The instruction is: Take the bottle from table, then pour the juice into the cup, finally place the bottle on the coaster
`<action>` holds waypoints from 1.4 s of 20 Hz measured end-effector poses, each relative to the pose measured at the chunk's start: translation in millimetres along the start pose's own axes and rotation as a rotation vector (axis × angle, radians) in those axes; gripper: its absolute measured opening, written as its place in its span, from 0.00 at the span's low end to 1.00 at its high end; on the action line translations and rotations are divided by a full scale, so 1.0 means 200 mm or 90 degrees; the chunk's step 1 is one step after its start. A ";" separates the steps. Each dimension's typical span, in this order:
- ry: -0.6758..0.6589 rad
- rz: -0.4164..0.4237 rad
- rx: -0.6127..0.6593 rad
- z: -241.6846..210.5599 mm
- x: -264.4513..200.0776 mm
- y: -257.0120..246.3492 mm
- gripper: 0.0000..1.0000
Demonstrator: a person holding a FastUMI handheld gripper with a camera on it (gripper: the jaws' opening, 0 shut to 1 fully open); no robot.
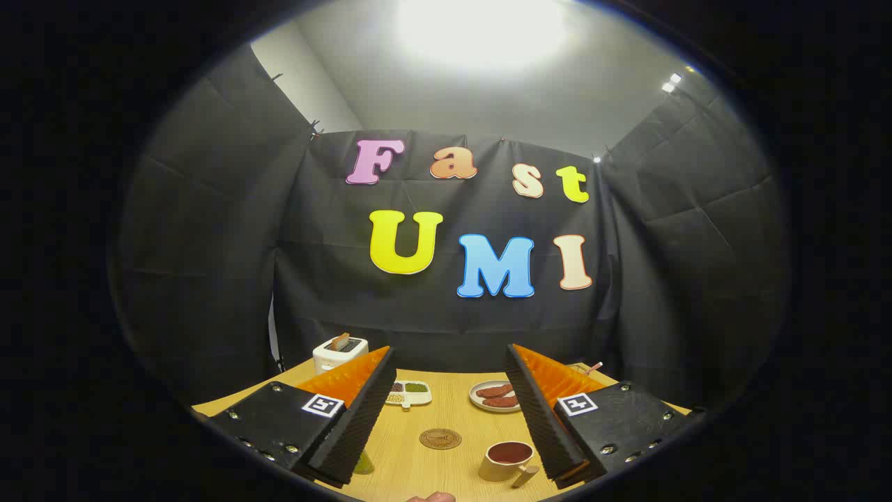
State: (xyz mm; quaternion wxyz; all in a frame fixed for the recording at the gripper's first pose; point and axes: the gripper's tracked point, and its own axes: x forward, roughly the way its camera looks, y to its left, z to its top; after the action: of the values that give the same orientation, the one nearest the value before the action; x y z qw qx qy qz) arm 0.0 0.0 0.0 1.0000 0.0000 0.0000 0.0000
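Opening step, by the look of it: bottle not yet taken. Claw held high over the desk, fingers spread wide apart, gripping nothing. Small green shape peeking out just under the left finger, possibly part of the bottle, but too hidden to tell. Cup standing between the fingers, close to the right one, handle turned toward the camera, something dark reddish inside. Round coaster bare, just beyond the cup. Farther back, a divided dish holding green and pale bits, and a plate with reddish-brown pieces. Toaster behind the left finger, slice poking up. Next move probably calls for dropping lower, lining both fingers around the bottle's body, then closing
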 end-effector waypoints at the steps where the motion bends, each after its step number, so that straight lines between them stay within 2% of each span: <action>1: -0.001 -0.001 0.003 0.00 0.00 0.00 0.96; 21: -0.012 -0.021 0.007 0.00 0.02 0.01 0.96; 28: 0.001 -0.005 0.027 -0.15 0.03 0.15 0.96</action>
State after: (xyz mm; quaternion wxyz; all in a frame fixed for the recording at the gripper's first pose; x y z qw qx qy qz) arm 5.8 29.5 -29.4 0.9998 0.0216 0.0011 -0.0036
